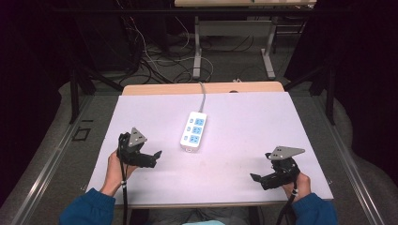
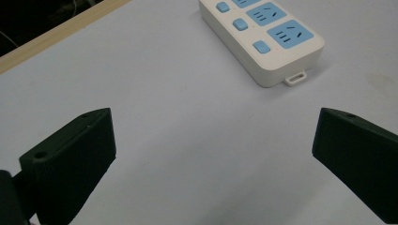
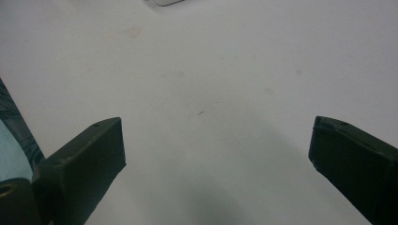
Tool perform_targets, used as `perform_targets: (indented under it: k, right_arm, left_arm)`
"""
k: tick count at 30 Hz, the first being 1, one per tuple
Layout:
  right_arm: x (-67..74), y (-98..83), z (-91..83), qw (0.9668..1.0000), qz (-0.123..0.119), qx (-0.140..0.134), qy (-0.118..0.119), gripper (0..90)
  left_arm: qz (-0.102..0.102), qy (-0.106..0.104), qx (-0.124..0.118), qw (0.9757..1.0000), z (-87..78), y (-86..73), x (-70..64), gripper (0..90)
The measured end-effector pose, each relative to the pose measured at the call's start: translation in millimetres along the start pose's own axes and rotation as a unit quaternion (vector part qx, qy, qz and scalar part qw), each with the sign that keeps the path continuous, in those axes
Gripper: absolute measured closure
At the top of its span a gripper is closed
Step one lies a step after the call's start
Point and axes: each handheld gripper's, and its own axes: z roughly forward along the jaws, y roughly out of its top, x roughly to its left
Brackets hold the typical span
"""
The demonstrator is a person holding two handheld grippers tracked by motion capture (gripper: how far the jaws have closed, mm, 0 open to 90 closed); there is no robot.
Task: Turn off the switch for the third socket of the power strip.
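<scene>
A white power strip (image 1: 193,131) with blue sockets lies near the middle of the white table top (image 1: 244,122), its grey cable running off the far edge. In the left gripper view the strip (image 2: 263,37) sits ahead and to the right, with three blue buttons beside its sockets. My left gripper (image 1: 157,154) is held low over the table to the left of the strip, open, nothing between its jaws. My right gripper (image 1: 255,177) hovers near the front right, also open and holding nothing. An end of the strip (image 3: 162,2) peeks in at the top of the right gripper view.
The wooden table edge (image 1: 202,88) shows at the back. Beyond it stand metal desk legs (image 1: 197,51) and tangled cables (image 1: 155,61) on the floor. The person's blue sleeves (image 1: 87,208) come in at the bottom.
</scene>
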Motion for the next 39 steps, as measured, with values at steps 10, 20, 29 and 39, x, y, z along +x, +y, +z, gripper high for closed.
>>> perform_targets:
  k: [10, 20, 29, 39]
  right_arm:
    - [-0.6, 0.0, 1.2, 1.0000, -0.001, 0.003, 0.000, 3.6]
    - [-0.2, 0.3, 1.4, 1.0000, -0.003, 0.005, 0.000, 3.7]
    - [-0.1, 0.2, 2.0, 1.0000, -0.001, 0.007, 0.002, 3.8]
    - [-0.4, 0.4, 2.5, 0.9999, -0.001, 0.011, 0.006, 4.0]
  left_arm:
    - [0.025, -0.018, 0.010, 0.9995, 22.6, 17.7, -10.9, 0.0]
    - [0.019, -0.028, 0.003, 0.9994, 34.7, 30.1, -14.4, 0.0]
    - [0.020, -0.033, 0.006, 0.9992, 41.2, 39.1, -15.4, 0.0]
    - [0.001, -0.043, -0.004, 0.9991, 53.3, 48.6, -14.7, 0.0]
